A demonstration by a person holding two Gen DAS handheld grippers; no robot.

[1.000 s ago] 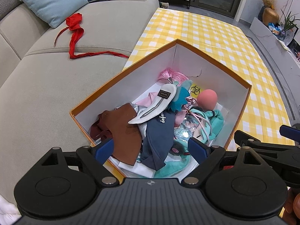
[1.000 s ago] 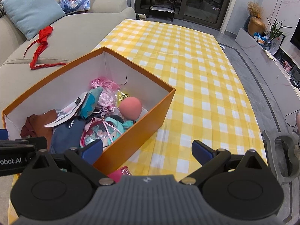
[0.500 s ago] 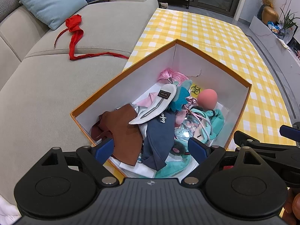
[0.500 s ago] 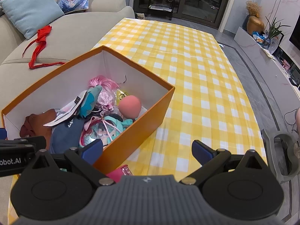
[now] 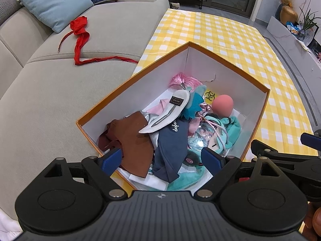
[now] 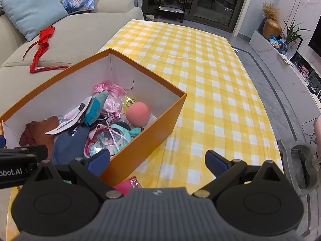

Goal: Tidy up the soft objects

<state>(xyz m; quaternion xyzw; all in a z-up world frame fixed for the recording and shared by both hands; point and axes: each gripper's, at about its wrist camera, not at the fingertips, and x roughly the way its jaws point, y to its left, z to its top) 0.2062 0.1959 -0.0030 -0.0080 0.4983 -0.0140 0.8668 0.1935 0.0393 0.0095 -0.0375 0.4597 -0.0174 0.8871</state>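
Left wrist: your left gripper hangs over the orange box, jaws apart, empty. Soft items are piled inside; the brown cloth overlaps the navy cloth, so you risk snagging both.

Right wrist: right gripper jaws apart, empty, over the counter. The red ribbon is on the sofa, well apart, easy to miss.

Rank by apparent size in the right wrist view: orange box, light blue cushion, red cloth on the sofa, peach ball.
1. Orange box, helped by nearness.
2. Light blue cushion, though farther away.
3. Red cloth and peach ball: too close to rank.
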